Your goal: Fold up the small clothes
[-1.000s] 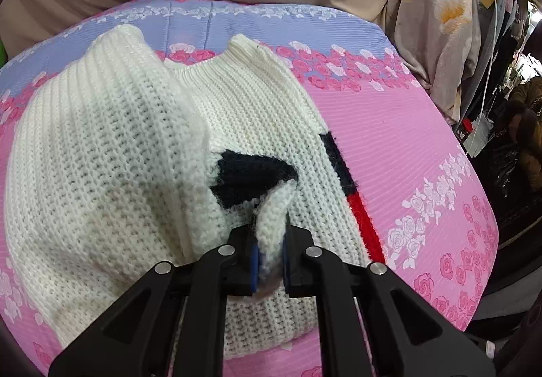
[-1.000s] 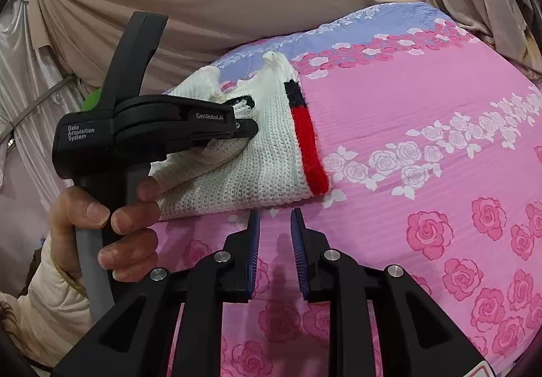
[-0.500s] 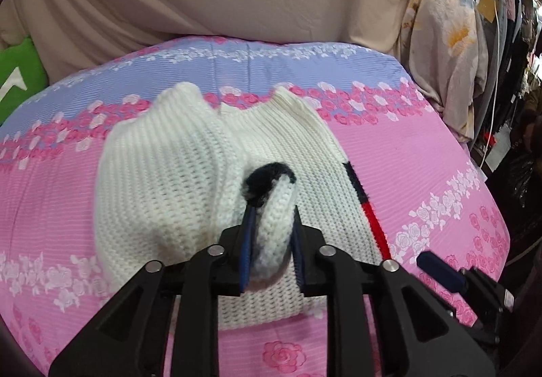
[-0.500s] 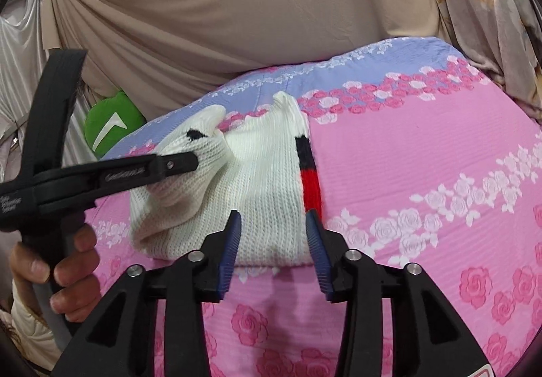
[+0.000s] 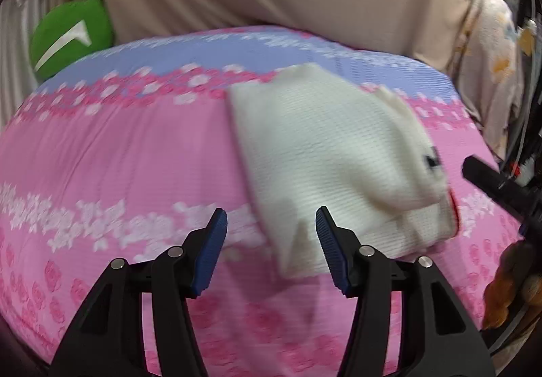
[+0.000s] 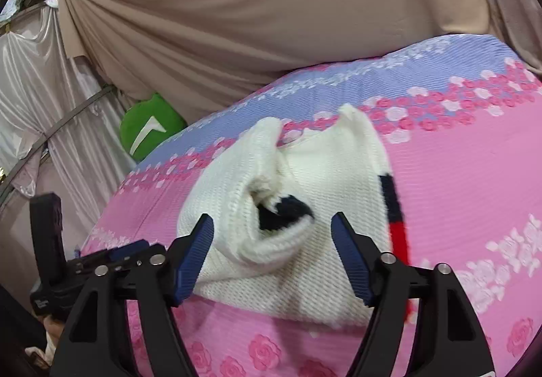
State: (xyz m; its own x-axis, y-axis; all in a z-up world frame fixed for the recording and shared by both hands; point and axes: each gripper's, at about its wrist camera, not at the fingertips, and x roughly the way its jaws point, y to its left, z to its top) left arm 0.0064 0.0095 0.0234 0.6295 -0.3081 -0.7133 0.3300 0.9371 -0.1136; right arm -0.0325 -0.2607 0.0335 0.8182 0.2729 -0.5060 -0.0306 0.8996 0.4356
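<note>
White knit sweater (image 6: 305,194): partly folded, lying on the pink rose-print bedspread (image 6: 474,180); sleeve with a dark patch turned over the body; black and red stripe along its right edge.
Left gripper (image 5: 271,241): jaws wide, holding nothing, left of the sweater.
Right gripper (image 6: 272,251): jaws wide, empty, in front of the folded sleeve.
Green cushion (image 6: 149,129): at the bedspread's far left edge.
</note>
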